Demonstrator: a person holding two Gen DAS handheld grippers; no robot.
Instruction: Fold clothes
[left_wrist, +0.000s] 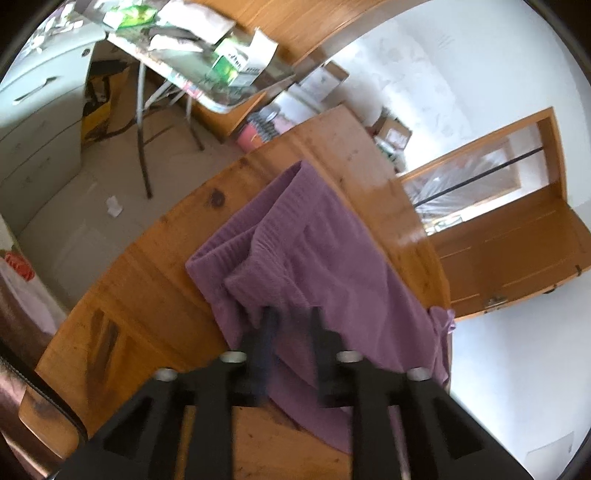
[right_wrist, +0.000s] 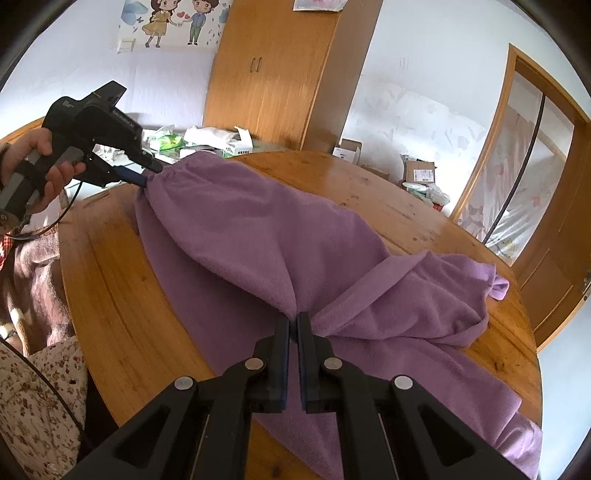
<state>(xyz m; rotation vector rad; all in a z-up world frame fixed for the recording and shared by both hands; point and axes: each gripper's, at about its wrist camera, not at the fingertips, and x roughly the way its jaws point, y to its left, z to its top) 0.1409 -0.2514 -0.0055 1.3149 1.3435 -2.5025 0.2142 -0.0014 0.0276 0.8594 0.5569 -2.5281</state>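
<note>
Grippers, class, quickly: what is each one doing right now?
Left gripper: at the purple garment, grip cannot be told.
Right gripper: closed on the garment.

Purple garment (left_wrist: 314, 254) spread over round wooden table (left_wrist: 147, 295), ribbed waistband toward twelve o'clock. Left gripper (left_wrist: 293, 321) entering from six o'clock, blurred, jaws parted over bunched fabric. Cluttered folding table (left_wrist: 207, 62) at eleven o'clock, wooden door (left_wrist: 517, 251) at three.
</note>
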